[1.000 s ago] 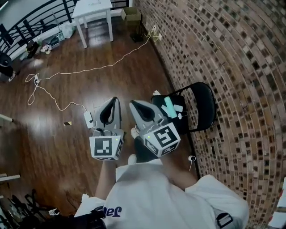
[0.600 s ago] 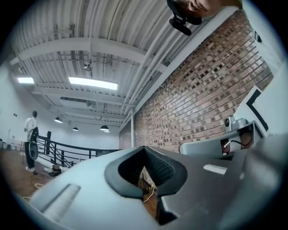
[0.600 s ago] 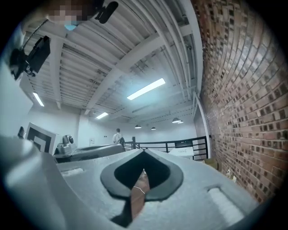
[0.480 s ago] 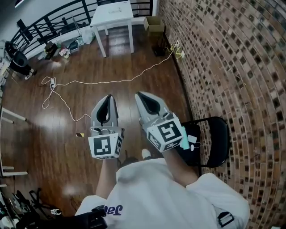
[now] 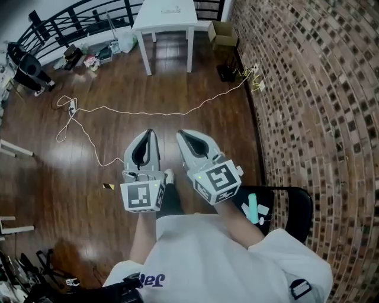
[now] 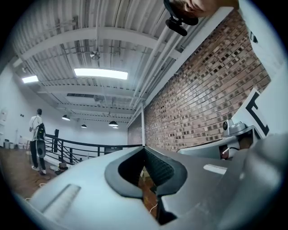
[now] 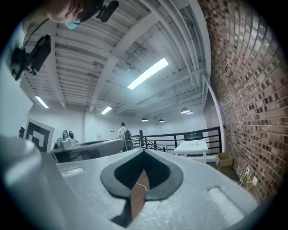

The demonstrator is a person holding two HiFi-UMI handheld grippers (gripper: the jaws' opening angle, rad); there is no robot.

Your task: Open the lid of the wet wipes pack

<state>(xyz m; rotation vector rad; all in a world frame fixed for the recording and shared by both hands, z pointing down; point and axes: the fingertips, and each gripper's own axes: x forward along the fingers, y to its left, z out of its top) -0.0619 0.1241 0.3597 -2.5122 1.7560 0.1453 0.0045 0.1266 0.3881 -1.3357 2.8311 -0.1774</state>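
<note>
A teal pack (image 5: 253, 207) with small white items beside it lies on the seat of a black folding chair (image 5: 296, 204), at the lower right of the head view, next to my right elbow. Both grippers are held out level over the wooden floor, side by side and well away from the chair. My left gripper (image 5: 148, 132) (image 6: 144, 147) is shut, its tips meeting with nothing between them. My right gripper (image 5: 181, 134) (image 7: 144, 150) is shut too and holds nothing. Neither gripper view shows the pack.
A brick wall (image 5: 308, 89) runs along the right. Ahead stand a white table (image 5: 166, 15), a cardboard box (image 5: 223, 34) and a black railing (image 5: 77, 18). A white cable (image 5: 148, 111) snakes across the floor. A person (image 6: 37, 134) stands far off by the railing.
Both grippers have travelled forward together, still shut. The chair with the teal pack has slid from ahead on the right to beside me, and the white table has come nearer.
</note>
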